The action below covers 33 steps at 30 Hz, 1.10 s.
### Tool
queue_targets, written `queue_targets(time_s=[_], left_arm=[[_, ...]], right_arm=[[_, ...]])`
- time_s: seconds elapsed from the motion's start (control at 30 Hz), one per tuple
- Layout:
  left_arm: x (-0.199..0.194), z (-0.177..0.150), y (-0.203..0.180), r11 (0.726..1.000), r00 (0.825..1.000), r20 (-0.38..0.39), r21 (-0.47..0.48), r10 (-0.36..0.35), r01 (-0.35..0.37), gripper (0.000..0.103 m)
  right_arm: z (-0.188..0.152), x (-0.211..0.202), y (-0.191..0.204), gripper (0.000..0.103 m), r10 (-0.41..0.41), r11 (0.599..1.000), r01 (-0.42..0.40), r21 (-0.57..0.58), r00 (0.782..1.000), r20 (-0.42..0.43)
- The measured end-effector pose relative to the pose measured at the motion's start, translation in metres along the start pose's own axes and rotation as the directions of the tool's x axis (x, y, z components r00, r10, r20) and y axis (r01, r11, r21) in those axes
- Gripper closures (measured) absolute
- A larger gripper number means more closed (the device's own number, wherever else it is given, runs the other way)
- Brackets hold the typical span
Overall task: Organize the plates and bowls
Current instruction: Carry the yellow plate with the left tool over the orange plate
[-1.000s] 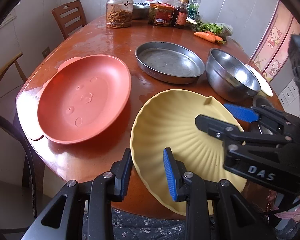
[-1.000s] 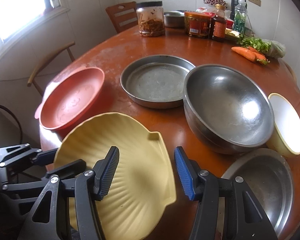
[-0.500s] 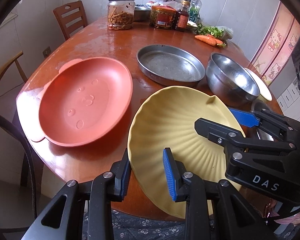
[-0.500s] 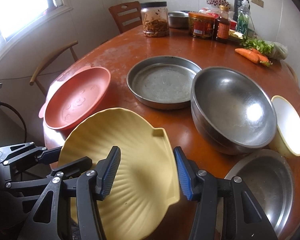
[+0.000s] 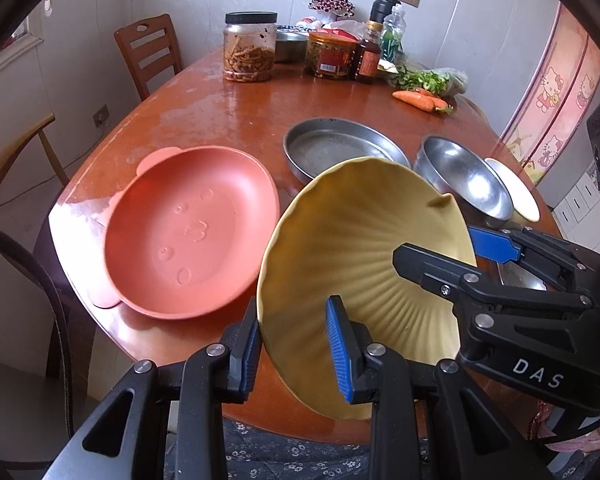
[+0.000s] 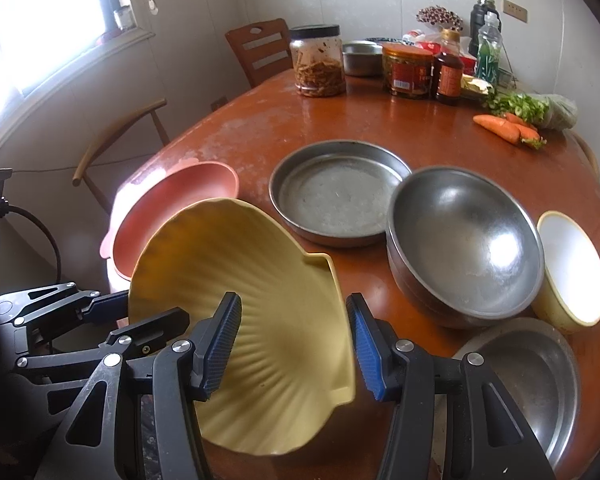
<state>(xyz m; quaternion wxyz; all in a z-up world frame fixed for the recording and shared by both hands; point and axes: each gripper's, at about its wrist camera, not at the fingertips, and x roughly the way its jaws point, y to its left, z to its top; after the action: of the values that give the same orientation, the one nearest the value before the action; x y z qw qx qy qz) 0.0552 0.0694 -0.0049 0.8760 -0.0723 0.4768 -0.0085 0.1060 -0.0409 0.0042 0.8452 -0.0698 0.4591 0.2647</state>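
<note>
Two claws share one tilted yellow plate (image 5: 364, 256) at the surface's near edge.
Left claw (image 5: 294, 350) straddles its left rim, right claw (image 6: 294, 346) its right; whether either truly clamps, I cannot tell. Beside it lies the orange plate (image 5: 188, 232); beyond sit a steel pan (image 6: 336, 192) and steel bowl (image 6: 464, 240).

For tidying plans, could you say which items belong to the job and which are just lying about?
Job: yellow plate, orange plate, steel pan, steel bowl, cream bowl, steel dish.
Lying about: pickle jar, red-label jar, sauce bottle, carrots, greens.
</note>
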Motion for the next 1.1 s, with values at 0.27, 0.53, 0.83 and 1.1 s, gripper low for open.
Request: queue_targets(time_s=[0.27, 0.53, 0.83, 1.1], left_arm=[[-0.009, 0.006, 0.022, 0.999, 1.000, 0.020, -0.036, 0.024, -0.023, 0.072], [-0.021, 0.013, 0.051, 0.996, 0.998, 0.040, -0.073, 0.050, -0.047, 0.072], [-0.029, 0.032, 0.084, 0.991, 0.993, 0.060, -0.100, 0.101, -0.094, 0.072], [-0.024, 0.052, 0.107, 0.986, 0.990, 0.069, -0.117, 0.126, -0.117, 0.072]], right_arm=[[0.012, 0.001, 0.020, 0.046, 0.019, 0.999, -0.019, -0.043, 1.000, 0.005], [0.031, 0.005, 0.045, 0.046, 0.052, 0.996, -0.051, -0.078, 0.999, 0.014], [0.060, 0.012, 0.076, 0.046, 0.086, 0.990, -0.080, -0.112, 0.995, 0.043], [0.081, 0.029, 0.086, 0.046, 0.113, 0.989, -0.108, -0.102, 0.992, 0.047]])
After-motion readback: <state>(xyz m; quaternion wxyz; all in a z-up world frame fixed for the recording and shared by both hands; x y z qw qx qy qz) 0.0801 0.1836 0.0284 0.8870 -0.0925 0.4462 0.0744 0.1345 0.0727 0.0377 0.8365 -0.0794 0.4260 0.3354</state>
